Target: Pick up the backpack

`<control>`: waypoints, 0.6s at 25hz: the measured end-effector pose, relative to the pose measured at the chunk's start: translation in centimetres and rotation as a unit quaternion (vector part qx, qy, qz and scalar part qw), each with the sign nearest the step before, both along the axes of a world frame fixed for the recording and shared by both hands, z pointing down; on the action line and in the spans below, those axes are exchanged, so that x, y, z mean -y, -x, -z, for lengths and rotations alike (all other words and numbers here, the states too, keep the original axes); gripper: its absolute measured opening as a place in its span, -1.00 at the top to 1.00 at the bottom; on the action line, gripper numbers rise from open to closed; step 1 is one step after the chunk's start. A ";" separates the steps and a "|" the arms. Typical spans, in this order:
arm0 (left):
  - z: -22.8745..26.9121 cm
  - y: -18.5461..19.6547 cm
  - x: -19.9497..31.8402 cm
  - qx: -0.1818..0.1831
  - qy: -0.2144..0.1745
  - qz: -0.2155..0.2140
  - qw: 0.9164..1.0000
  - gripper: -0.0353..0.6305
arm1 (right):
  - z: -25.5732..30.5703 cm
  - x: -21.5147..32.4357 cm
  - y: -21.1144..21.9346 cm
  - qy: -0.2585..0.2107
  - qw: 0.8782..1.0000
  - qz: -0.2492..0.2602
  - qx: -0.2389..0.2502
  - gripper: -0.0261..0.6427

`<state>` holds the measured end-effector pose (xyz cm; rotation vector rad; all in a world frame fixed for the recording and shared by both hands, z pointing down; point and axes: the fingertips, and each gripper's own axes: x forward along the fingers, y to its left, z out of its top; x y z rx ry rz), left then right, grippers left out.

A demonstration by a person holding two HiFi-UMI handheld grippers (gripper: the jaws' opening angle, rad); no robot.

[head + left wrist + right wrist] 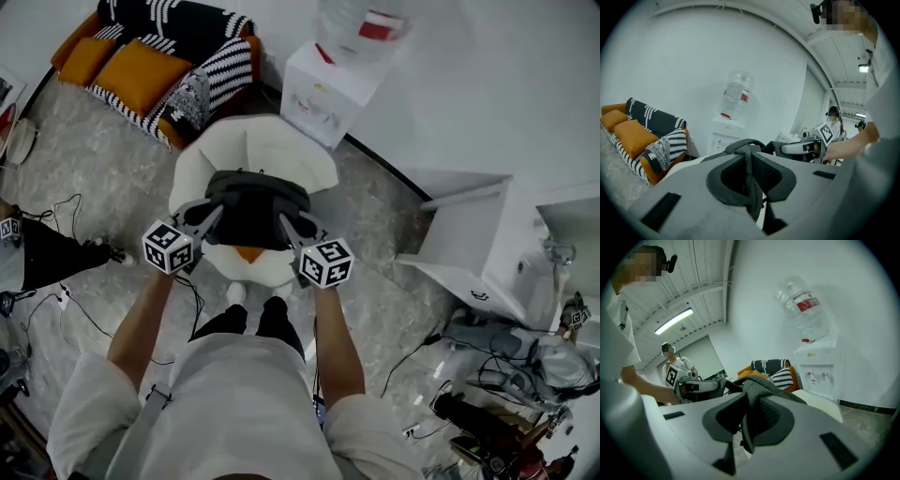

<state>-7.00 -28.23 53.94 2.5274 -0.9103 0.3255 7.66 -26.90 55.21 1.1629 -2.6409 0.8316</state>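
In the head view a dark grey backpack [251, 208] hangs in the air above a round white cushioned seat [255, 150]. My left gripper [210, 217] is shut on a strap at the bag's left side, and my right gripper [287, 225] is shut on a strap at its right side. The left gripper view shows my left gripper [750, 161] pinching a grey strap [751, 187] between its pads, with the right gripper [802, 147] beyond. The right gripper view shows my right gripper [752, 404] pinching a strap [749, 430], and the left gripper [699, 386] beyond. The bag's lower part is hidden.
A white water dispenser [323, 89] with a bottle stands against the wall behind the seat. An orange and striped sofa [155, 66] is at the back left. A white cabinet [487, 248] stands to the right. Cables [70, 305] lie on the floor at both sides.
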 end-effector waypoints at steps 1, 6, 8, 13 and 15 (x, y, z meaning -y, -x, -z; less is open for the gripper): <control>0.6 0.1 0.0 -0.001 -0.004 0.000 1.000 0.80 | 0.6 -0.1 0.1 -0.004 1.000 0.000 0.000 0.78; 3.6 0.5 -0.3 -0.008 -0.030 0.000 1.000 0.80 | 3.7 -0.9 0.6 -0.029 1.000 0.001 0.002 0.78; 4.8 0.5 -0.5 -0.013 -0.038 0.001 0.999 0.80 | 4.9 -1.2 0.6 -0.037 0.999 0.004 0.000 0.78; 7.7 0.5 -0.7 -0.022 -0.061 -0.005 0.998 0.80 | 7.8 -1.7 0.6 -0.059 0.998 0.007 -0.004 0.78; 8.8 0.6 -0.9 -0.024 -0.068 -0.010 0.997 0.80 | 8.8 -1.9 0.8 -0.068 0.998 0.009 -0.008 0.78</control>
